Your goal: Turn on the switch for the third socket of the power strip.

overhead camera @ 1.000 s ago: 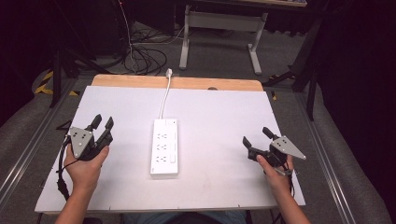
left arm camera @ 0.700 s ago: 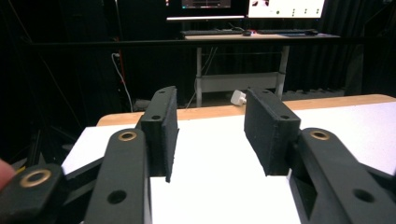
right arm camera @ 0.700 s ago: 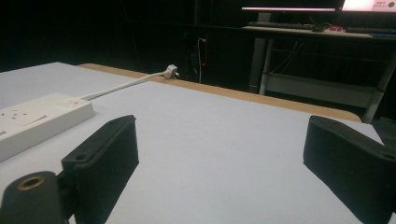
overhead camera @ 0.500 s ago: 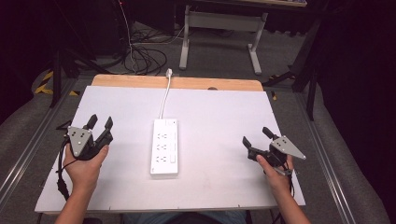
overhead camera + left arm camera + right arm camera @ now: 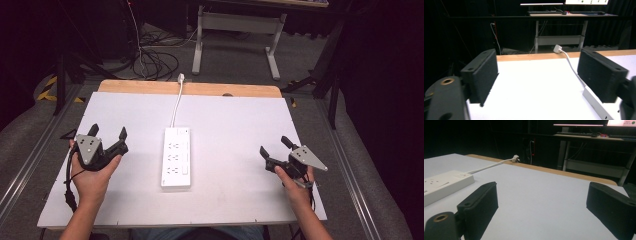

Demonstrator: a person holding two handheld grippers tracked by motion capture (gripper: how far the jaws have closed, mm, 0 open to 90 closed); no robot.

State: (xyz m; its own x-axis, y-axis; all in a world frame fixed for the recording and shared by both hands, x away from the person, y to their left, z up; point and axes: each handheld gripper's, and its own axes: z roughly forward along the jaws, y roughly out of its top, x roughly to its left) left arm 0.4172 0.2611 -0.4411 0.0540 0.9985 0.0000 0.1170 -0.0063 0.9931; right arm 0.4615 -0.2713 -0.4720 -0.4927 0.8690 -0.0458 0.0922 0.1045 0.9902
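So the big white table (image 5: 240, 125) is mostly bare, with a wooden strip along the far edge. Dead center sits the white power strip (image 5: 177, 157), lying flat and lengthwise, sockets up, probably parked there so either hand can get to it equally. Its cord (image 5: 175, 107) runs straight to the far edge, where the plug (image 5: 181, 78) rests on the wood, unplugged as far as I can tell, which makes sense if the strip is about to be handled.

The left gripper (image 5: 107, 135) sits at the near left, well apart from the strip, jaws wide with nothing between them; they've just been opening, looks like getting ready for a grab. The right gripper (image 5: 274, 146) is at the near right, also well apart, jaws spread and empty too. Both hands rest low by the table, a waiting pose to me
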